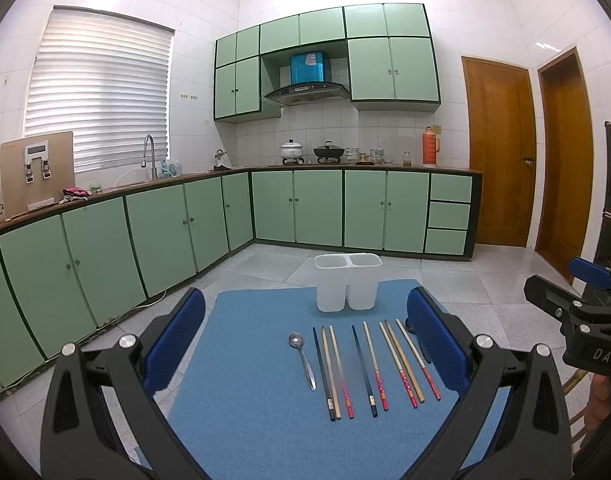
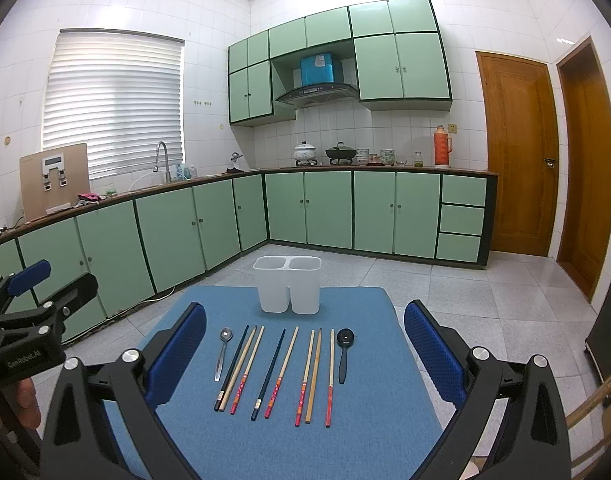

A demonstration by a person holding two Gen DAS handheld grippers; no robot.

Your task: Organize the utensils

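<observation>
- Left hand-held gripper (image 1: 305, 340): jaws spread wide, holding nothing, raised above the near part of the mat (image 1: 257, 420). Its blue pads (image 1: 177, 336) flank the row of utensils.
- Right hand-held gripper (image 2: 305, 344): jaws likewise wide and empty, above the same mat. It also shows at the right edge of the left wrist view.
- Mat: blue, covering the table; tiled floor (image 2: 485, 300) beyond it.
- Holder (image 2: 288, 284): white, two compartments side by side, upright at the far edge of the mat. Both compartments appear empty.
- Metal spoon (image 2: 222, 354): left end of the row, bowl pointing far.
- Chopsticks (image 2: 281, 374): eight, lying flat in a row near the holder, roughly parallel, long axis running near to far. Two are dark; the rest are pale wood, several with red patterned ends on the near side.
- Black spoon (image 2: 343, 354): right end of the row, just beside the last chopstick, bowl pointing far. In the left wrist view it is mostly hidden behind the right pad.
- Kitchen cabinets (image 2: 329, 212): green, well behind the table.
</observation>
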